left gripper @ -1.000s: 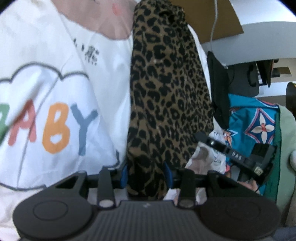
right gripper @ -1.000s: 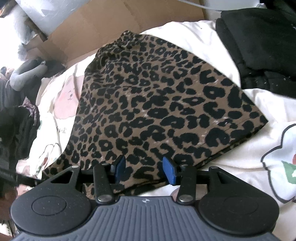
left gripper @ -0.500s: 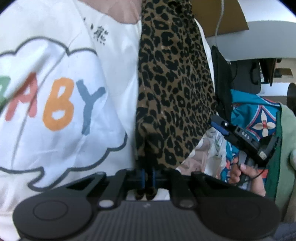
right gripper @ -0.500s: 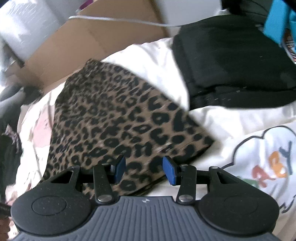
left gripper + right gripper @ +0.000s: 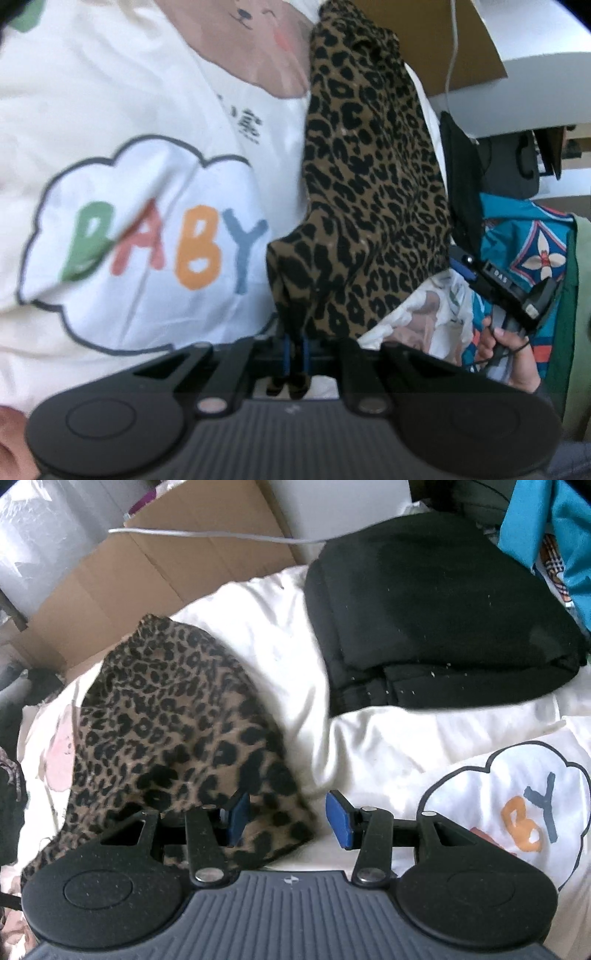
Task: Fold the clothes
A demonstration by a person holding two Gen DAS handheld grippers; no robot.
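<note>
A leopard-print garment (image 5: pixel 369 206) lies on a white bedspread (image 5: pixel 92 103) printed with a "BABY" cloud. My left gripper (image 5: pixel 295 354) is shut on the garment's near corner, which is bunched and lifted between the blue pads. In the right wrist view the same leopard-print garment (image 5: pixel 170 731) sits at the left, partly folded over. My right gripper (image 5: pixel 288 819) stands open just above its near right edge, with its left pad over the cloth and its right pad over bare bedspread (image 5: pixel 369 738). In the left wrist view that right gripper (image 5: pixel 461 260) shows at the right, held by a hand (image 5: pixel 509 354).
A folded black garment (image 5: pixel 436 627) lies at the back right of the bed. A cardboard box (image 5: pixel 155 561) and a grey cable (image 5: pixel 207 535) stand behind the bed. A teal patterned cloth (image 5: pixel 524 236) and a green one (image 5: pixel 576 295) lie at the right.
My left gripper closed on the garment's corner and has drawn it up and over. The right gripper has shifted right, toward the garment's edge, and stayed open.
</note>
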